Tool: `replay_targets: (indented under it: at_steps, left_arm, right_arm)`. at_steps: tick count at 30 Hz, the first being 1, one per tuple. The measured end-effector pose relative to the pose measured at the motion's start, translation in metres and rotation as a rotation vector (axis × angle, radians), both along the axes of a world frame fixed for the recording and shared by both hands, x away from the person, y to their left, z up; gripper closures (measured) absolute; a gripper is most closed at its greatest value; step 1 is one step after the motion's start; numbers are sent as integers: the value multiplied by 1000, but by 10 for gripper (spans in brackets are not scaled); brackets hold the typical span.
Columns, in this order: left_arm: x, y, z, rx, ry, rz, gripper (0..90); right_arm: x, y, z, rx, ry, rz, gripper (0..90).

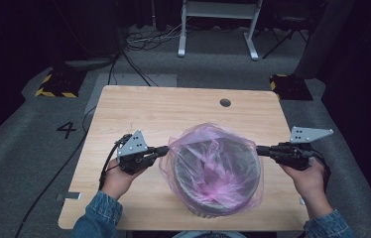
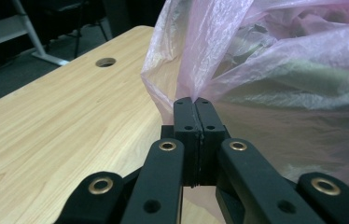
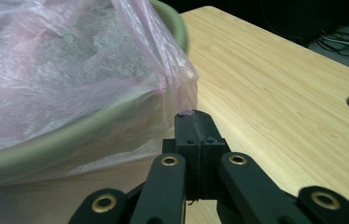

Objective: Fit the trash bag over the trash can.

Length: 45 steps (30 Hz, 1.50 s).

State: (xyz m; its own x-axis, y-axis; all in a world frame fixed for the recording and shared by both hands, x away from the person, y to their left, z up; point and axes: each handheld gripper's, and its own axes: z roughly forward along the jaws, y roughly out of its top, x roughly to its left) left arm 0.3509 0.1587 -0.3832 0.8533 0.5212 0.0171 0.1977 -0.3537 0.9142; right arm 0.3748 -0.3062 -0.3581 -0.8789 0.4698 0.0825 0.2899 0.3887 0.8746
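Observation:
A thin pink plastic bag [image 1: 213, 163] lines a round grey-green bin [image 1: 206, 212] that stands on the wooden table [image 1: 173, 109] near its front edge. My left gripper [image 1: 166, 148] is at the bin's left side, its jaws shut on the bag's edge. In the left gripper view the left gripper [image 2: 193, 100] pinches a fold of the bag [image 2: 266, 56]. My right gripper [image 1: 259, 149] is at the bin's right side. In the right gripper view the right gripper [image 3: 193, 114] is shut on a corner of the bag [image 3: 60, 70], which drapes over the bin's rim [image 3: 46, 144].
A round cable hole [image 1: 225, 102] sits in the table's far part. Behind the table stand a white frame [image 1: 218, 29] and loose cables on the grey floor. Yellow-and-black blocks [image 1: 57, 84] flank the table's far corners. A "4" [image 1: 67, 130] marks the floor at left.

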Motion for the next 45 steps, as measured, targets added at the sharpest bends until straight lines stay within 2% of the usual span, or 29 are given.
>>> replay_targets:
  at_steps: [4, 8, 10, 12, 14, 18, 21, 24, 27, 28, 29, 30, 31, 32, 34, 36, 37, 38, 41, 43, 45]
  left_arm:
    - [9, -6, -8, 21, 36, 16, 896]
    - [17, -16, -20, 73, 74, 10, 898]
    - [19, -20, -25, 83, 92, -2, 898]
    - [20, -23, -30, 118, 106, -10, 898]
    - [18, -25, -36, 148, 122, -18, 898]
    - [12, -24, -44, 170, 137, -30, 898]
    - [6, -21, -49, 186, 147, -30, 898]
    - [2, -15, -53, 175, 153, -23, 898]
    - [-2, -5, -58, 126, 166, -5, 894]
    - [-5, -2, -59, 108, 159, 12, 863]
    - [-8, 2, -58, 78, 140, 18, 797]
    - [-12, 6, -56, 26, 127, 7, 696]
    - [-15, 10, -54, -17, 118, -7, 588]
    - [-21, 15, -49, -75, 107, -21, 540]
    - [-29, 19, -42, -102, 92, -44, 449]
    - [-38, 18, -35, -98, 92, -71, 411]
    - [-42, 16, -33, -90, 100, -86, 386]
    - [-47, 14, -31, -81, 102, -101, 373]
    - [-62, 5, -26, -73, 98, -128, 345]
    - [-71, -1, -23, -42, 74, -127, 333]
    - [-76, -6, -21, -38, 77, -129, 323]
  right_arm:
    - [12, 1, -9, -14, 28, -28, 900]
    - [27, 9, -28, -63, 83, -41, 900]
    - [32, 13, -38, -76, 116, -39, 900]
    - [35, 16, -47, -100, 142, -39, 900]
    - [36, 17, -57, -122, 175, -38, 900]
    - [34, 12, -77, -162, 237, -40, 900]
    - [28, 3, -88, -189, 272, -63, 900]
    - [23, -9, -94, -195, 281, -91, 900]
    - [18, -22, -101, -185, 305, -112, 900]
    - [16, -26, -103, -174, 312, -117, 900]
    - [13, -29, -102, -176, 306, -128, 900]
    - [9, -31, -100, -177, 282, -134, 900]
    - [5, -32, -96, -167, 246, -132, 838]
    - [1, -33, -93, -155, 221, -130, 757]
    - [-9, -36, -81, -127, 170, -142, 585]
    - [-18, -38, -72, -90, 118, -127, 494]
    - [-22, -38, -67, -77, 106, -114, 468]
    - [-26, -38, -63, -64, 107, -97, 444]
    - [-40, -37, -52, 23, 111, -36, 398]
    - [-49, -34, -46, 39, 100, -12, 359]
    - [-59, -28, -40, 29, 78, 15, 343]
